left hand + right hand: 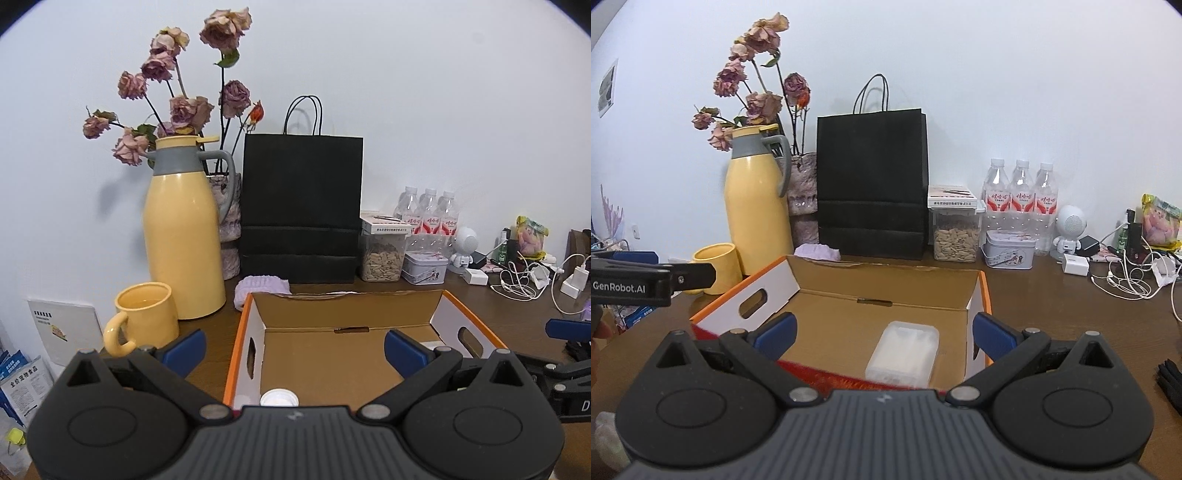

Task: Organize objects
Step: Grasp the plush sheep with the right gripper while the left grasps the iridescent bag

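My left gripper (293,347) and right gripper (882,332) both hung spread and empty over the cardboard box (979,295); a clear plastic case (903,354) already lay inside it, with a white cap (279,398) near its front wall; I judged the cables (1126,275), tin (1008,253) and mug (146,317) still unsorted on the table (1052,314).

Even soft light — fisheye-bowed edges

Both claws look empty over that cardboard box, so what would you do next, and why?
Probably move the open right gripper toward the small tin behind the box to collect it: the box holds only a clear plastic case and a white cap.
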`<state>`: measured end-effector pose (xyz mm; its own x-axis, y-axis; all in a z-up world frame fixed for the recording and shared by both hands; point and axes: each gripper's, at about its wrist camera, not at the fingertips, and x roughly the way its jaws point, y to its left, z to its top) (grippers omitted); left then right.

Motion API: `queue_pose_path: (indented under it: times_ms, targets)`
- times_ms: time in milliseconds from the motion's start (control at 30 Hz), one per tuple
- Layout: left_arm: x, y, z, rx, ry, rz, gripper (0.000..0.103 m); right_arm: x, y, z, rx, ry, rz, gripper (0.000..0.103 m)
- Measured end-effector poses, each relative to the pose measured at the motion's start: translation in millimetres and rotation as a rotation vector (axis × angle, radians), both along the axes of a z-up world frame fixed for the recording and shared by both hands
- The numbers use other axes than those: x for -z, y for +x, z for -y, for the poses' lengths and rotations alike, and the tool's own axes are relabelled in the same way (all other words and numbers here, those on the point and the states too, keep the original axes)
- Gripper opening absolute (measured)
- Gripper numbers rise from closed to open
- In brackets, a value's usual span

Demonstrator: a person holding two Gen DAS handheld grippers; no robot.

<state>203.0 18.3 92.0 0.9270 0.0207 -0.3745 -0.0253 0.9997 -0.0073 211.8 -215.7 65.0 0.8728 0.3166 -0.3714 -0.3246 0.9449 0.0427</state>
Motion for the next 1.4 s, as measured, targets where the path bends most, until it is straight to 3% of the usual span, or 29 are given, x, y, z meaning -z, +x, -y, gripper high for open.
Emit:
queue_pose_path:
  times_ms: [500, 867, 1067, 1400]
  targets:
    - [2, -72, -23, -0.013, 0.004, -0.001, 0.103, 7, -71, -8, -0.004, -0.034, -0.008, 0.103]
    - [44, -122, -43, -0.023, 0.018, -0.082, 0.103, 39, -115, -10, 0.029, -0.088, -0.055, 0.103]
    - [75, -144, -51, -0.046, -0.018, -0.146, 0.103, 62, -139, -12, 0.057, -0.09, -0.055, 0.103]
    - [100, -136, -51, -0.059, -0.07, -0.197, 0.103, 76, -132, -18, 0.108, -0.107, -0.049, 0.103]
